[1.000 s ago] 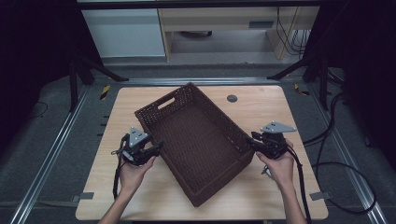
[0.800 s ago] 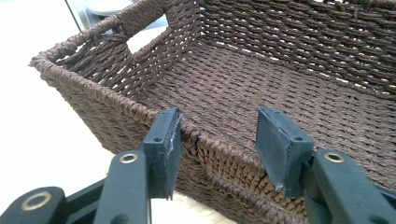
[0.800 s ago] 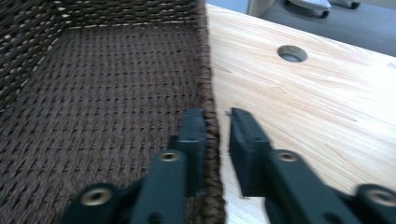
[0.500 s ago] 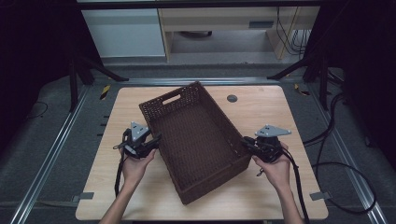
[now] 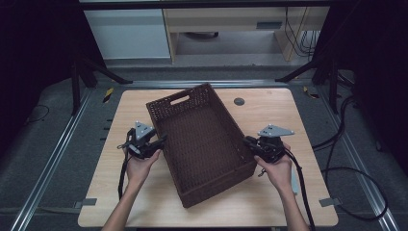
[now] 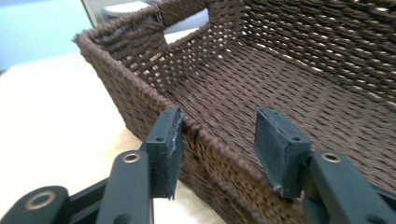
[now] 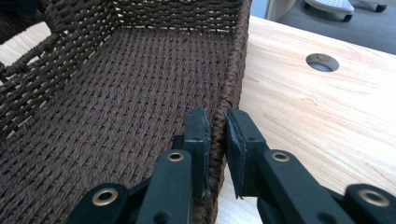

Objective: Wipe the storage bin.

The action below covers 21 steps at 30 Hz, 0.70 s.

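Observation:
An empty dark brown woven basket [image 5: 202, 134] with a handle slot lies slantwise on the wooden table [image 5: 293, 115]. My left gripper [image 5: 161, 140] is at its left long wall. In the left gripper view the gripper [image 6: 217, 135] straddles the rim of the basket [image 6: 280, 70]; one pad touches the outside, the other stands apart inside, and the jaws have just been opening. My right gripper [image 5: 248, 142] is at the right long wall. There the gripper [image 7: 217, 126] has just been closing and pinches the rim of the basket [image 7: 116, 93] between both pads.
A round cable hole [image 5: 239, 101] [image 7: 321, 62] sits in the table behind the basket on the right. Black cables [image 5: 346, 159] trail off the table's right side. Metal rails run along both sides, and cabinets stand beyond the far edge.
The basket has turned, its near end swinging left so it lies more lengthwise to me. The right gripper's jaws have closed on the right rim. Both hands stayed near their places.

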Available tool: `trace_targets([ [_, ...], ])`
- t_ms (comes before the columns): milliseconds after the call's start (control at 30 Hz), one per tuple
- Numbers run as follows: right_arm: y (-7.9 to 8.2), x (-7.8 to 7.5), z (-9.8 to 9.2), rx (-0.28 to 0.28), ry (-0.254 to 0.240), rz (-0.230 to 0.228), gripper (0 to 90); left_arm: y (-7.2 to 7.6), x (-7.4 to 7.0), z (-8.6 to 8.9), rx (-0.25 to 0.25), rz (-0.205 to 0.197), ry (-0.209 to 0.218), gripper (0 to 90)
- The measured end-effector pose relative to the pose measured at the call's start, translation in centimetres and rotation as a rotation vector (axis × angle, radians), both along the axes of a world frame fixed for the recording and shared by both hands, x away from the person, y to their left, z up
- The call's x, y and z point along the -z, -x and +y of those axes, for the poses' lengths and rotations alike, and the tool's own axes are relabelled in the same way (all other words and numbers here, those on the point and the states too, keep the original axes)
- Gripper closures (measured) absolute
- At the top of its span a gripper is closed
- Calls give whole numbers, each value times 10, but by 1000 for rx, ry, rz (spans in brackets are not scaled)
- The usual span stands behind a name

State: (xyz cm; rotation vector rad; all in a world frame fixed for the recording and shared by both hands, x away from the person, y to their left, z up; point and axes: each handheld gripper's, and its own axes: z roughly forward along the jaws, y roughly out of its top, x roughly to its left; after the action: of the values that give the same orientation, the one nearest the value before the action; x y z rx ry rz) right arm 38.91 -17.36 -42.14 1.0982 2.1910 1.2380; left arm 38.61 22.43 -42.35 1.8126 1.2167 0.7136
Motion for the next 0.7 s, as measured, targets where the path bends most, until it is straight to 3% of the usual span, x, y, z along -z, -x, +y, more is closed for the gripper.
trace_targets([
  [300,18,-5,3,-28,15,7,734,21,2,-3,15,-1,7,481],
  [433,15,-9,2,-2,1,-35,689,16,3,-7,20,13,-10,507],
  [500,13,-10,1,-1,2,-48,680,14,4,-9,8,1,-23,507],
  [700,-1,-6,4,-19,-2,-31,672,6,4,-12,-7,-3,-55,529],
])
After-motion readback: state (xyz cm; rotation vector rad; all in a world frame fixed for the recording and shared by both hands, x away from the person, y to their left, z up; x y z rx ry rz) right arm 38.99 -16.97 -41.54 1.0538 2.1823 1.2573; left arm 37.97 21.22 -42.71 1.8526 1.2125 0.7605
